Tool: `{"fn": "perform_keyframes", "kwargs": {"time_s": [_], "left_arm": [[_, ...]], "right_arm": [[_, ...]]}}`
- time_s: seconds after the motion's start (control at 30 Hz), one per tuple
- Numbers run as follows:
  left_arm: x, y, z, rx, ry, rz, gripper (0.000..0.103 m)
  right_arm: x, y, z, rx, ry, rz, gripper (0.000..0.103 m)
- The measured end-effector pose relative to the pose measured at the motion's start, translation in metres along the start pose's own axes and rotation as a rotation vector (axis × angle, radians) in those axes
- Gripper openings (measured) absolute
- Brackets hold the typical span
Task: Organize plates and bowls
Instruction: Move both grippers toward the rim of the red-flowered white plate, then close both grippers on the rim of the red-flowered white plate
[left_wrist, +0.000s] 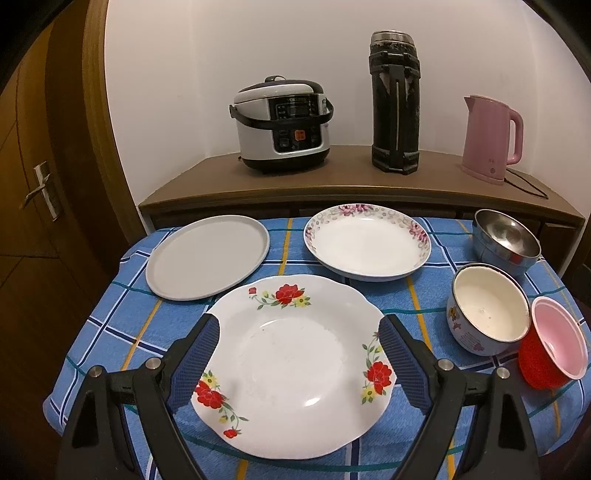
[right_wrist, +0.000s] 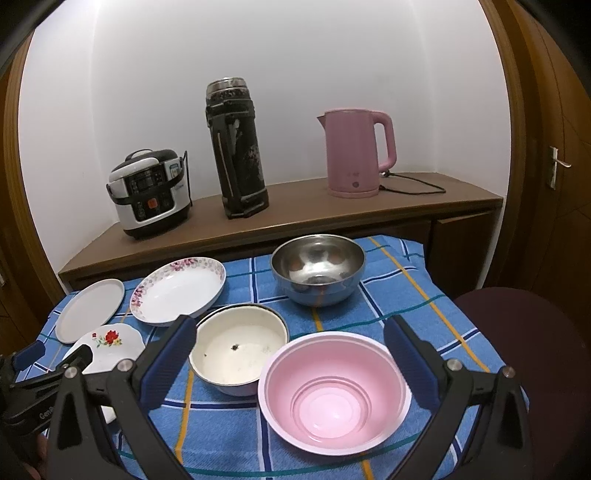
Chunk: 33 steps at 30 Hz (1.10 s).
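On the blue checked cloth (left_wrist: 424, 295) lie three plates: a white one with red flowers (left_wrist: 291, 369) nearest me, a plain grey one (left_wrist: 207, 256) at the back left, and a purple-flowered one (left_wrist: 367, 242) behind. To the right stand a cream enamel bowl (left_wrist: 487, 314), a pink bowl with a red outside (left_wrist: 554, 341) and a steel bowl (left_wrist: 506, 236). My left gripper (left_wrist: 297, 321) is open, its fingers straddling the red-flower plate above it. In the right wrist view my right gripper (right_wrist: 290, 328) is open over the pink bowl (right_wrist: 334, 391) and the cream bowl (right_wrist: 238, 352).
Behind the table a brown shelf (left_wrist: 332, 177) carries a rice cooker (left_wrist: 282, 127), a tall black thermos (left_wrist: 395, 103) and a pink kettle (left_wrist: 491, 138) with its cord. A dark round seat (right_wrist: 524, 332) stands at the table's right. Wooden doors flank both sides.
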<state>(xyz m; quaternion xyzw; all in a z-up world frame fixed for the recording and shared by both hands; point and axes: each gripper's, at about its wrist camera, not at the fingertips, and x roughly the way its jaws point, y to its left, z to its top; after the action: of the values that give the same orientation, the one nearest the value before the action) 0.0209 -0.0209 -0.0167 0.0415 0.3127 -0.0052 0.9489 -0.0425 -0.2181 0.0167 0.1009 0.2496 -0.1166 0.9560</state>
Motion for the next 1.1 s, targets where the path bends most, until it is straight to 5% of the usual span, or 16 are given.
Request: {"fn": "perform_keyframes", "kwargs": {"time_s": [1.1], "left_arm": [[0.029,-0.026,0.014,0.043,0.034,-0.031,0.090]], "right_arm": [[0.021,-0.014,0.014,-0.037,-0.009,-0.041,0.103]]}}
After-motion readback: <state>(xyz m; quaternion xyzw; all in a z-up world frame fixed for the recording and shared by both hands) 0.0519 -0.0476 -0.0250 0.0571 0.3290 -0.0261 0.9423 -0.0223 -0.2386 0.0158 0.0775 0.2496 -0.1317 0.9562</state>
